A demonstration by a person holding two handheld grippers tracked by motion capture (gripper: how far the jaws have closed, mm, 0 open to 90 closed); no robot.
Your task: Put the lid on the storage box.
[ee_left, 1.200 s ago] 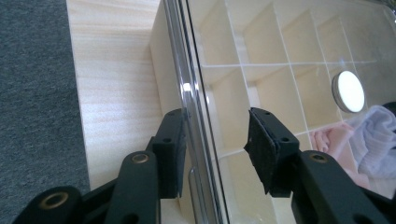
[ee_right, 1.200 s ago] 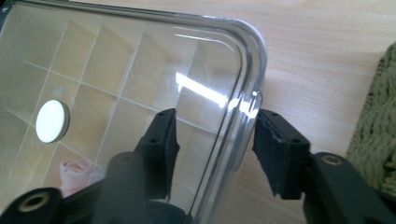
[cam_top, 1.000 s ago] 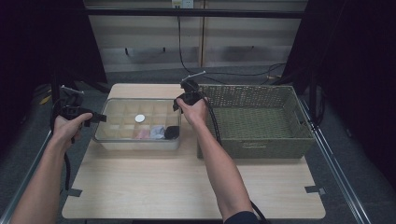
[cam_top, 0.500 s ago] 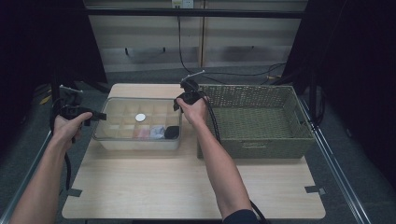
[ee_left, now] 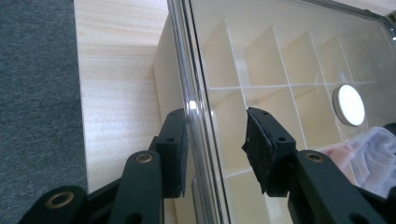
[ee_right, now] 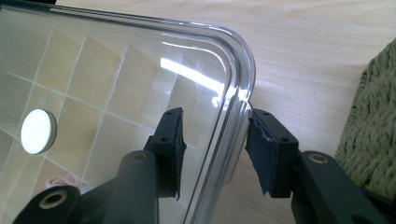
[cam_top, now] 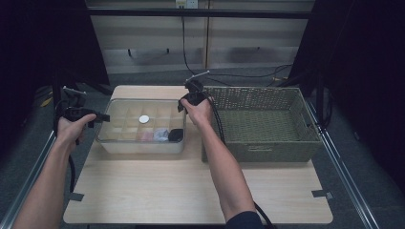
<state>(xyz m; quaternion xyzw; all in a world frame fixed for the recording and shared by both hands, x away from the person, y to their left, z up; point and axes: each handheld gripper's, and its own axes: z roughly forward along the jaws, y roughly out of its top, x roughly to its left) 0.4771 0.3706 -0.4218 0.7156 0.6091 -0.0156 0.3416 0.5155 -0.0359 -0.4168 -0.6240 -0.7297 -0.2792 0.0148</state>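
Wooden table [cam_top: 143, 191] | our left gripper [ee_left: 217, 144] half-open astride clear box [cam_top: 143, 147] rim, unmoved | right gripper [ee_right: 212, 149] just closed slightly around box corner, no clamp yet | lift pending

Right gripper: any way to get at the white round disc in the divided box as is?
Probably not. A clear lid covers the box, and the white disc lies under it. The right gripper straddles the lid's rim, jaws open; the lid must come off first.
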